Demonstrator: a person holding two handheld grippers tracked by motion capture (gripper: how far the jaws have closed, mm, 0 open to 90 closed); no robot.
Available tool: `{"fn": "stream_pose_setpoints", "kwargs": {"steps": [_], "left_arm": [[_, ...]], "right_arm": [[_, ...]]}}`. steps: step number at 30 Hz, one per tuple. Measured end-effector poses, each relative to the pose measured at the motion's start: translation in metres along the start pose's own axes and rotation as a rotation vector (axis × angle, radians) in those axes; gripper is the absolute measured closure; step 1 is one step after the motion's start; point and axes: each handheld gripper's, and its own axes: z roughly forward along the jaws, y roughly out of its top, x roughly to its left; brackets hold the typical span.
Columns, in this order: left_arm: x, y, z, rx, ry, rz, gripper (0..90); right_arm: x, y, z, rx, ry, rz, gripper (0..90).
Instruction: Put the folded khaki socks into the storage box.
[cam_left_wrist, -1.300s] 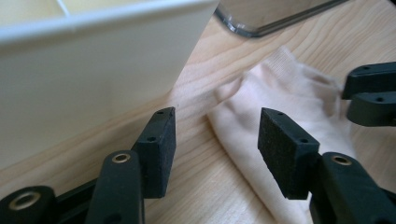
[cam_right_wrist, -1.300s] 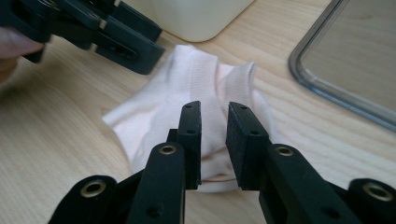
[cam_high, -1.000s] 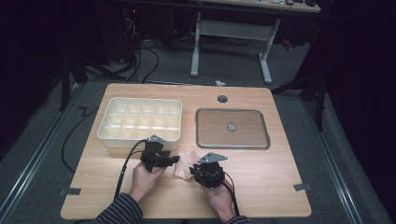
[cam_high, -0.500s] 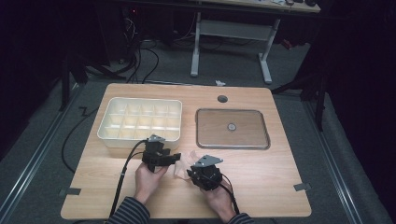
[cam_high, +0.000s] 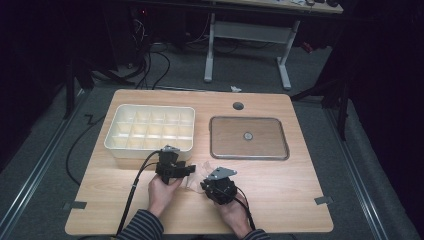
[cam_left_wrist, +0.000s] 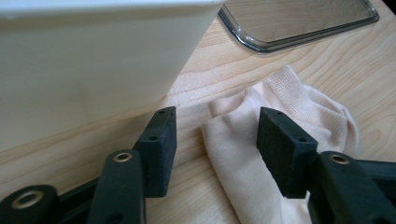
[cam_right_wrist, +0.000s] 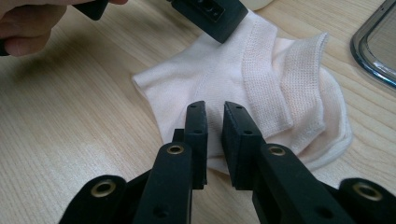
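Two grippers at work: both are held low over one pale sock near the front edge of the table.
Table (cam_high: 300, 200): light wood top, seen whole in the high view; grey floor and cables around it.
Compartment tray (cam_high: 150, 131): white, divided into small cells, on the left half of the table; its near wall stands just beside the left gripper.
Flat metal tray (cam_high: 272, 150): shallow, rounded corners, on the right half, well apart from the white tray; one small round item (cam_high: 247, 135) lies at its middle.
Sock (cam_right_wrist: 261, 79): cream, ribbed cuff, folded over itself, lying flat on the wood between the two grippers and in front of the gap between the trays.
Left hand (cam_high: 161, 192): grips the left gripper's body; striped sleeve at the wrist.
Left gripper (cam_left_wrist: 217, 133): jaws have just been closing yet stand parted; one fold of the sock lies between them, and the pads are not pressing on it.
Right gripper (cam_right_wrist: 215, 128): jaws have just been closing and stand nearly together, a narrow slit left, tips set on the sock's near edge; whether cloth is pinched I cannot tell.
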Motion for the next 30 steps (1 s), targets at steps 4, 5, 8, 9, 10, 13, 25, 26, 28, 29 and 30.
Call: {"fn": "stream_pose_setpoints", "kwargs": {"steps": [4, 5, 8, 9, 10, 13, 25, 26, 28, 29, 30], "left_arm": [[0.002, -0.001, 0.003, 0.007, -0.019, -0.004, 56.8], [0.002, -0.001, 0.005, 0.015, -0.025, -0.004, 56.8], [0.002, -0.003, 0.007, 0.025, -0.041, 0.008, 63.2], [0.002, -0.003, 0.008, 0.024, -0.048, 0.01, 65.7], [0.002, -0.003, 0.009, 0.023, -0.055, 0.008, 69.9], [0.003, -0.003, 0.009, 0.019, -0.061, 0.009, 78.2], [0.003, -0.001, 0.001, 0.0, -0.097, 0.031, 85.0], [0.003, -0.001, 0.0, -0.006, -0.103, 0.034, 85.1], [0.003, -0.001, -0.002, -0.014, -0.113, 0.043, 85.2], [0.003, -0.001, -0.002, -0.015, -0.115, 0.045, 85.3], [0.002, -0.001, -0.003, -0.016, -0.116, 0.05, 85.3]], "right_arm": [[0.0, -0.001, 0.0, -0.002, -0.002, -0.002, 80.7], [0.0, -0.001, 0.001, -0.002, -0.003, -0.002, 80.7], [0.0, -0.001, 0.001, -0.005, -0.007, -0.015, 80.7], [0.0, -0.001, 0.001, -0.004, -0.008, -0.017, 80.7], [-0.001, -0.001, 0.001, -0.004, -0.004, -0.015, 80.9], [-0.002, -0.001, 0.002, -0.006, 0.002, -0.009, 80.9], [-0.002, -0.004, 0.001, -0.023, 0.004, -0.011, 80.6], [-0.002, -0.005, 0.001, -0.024, 0.005, -0.002, 80.6], [-0.002, -0.005, 0.001, -0.03, 0.006, -0.004, 80.6], [-0.002, -0.006, 0.001, -0.029, 0.003, -0.005, 80.6], [-0.002, -0.006, 0.001, -0.033, 0.005, -0.003, 80.7]]}}
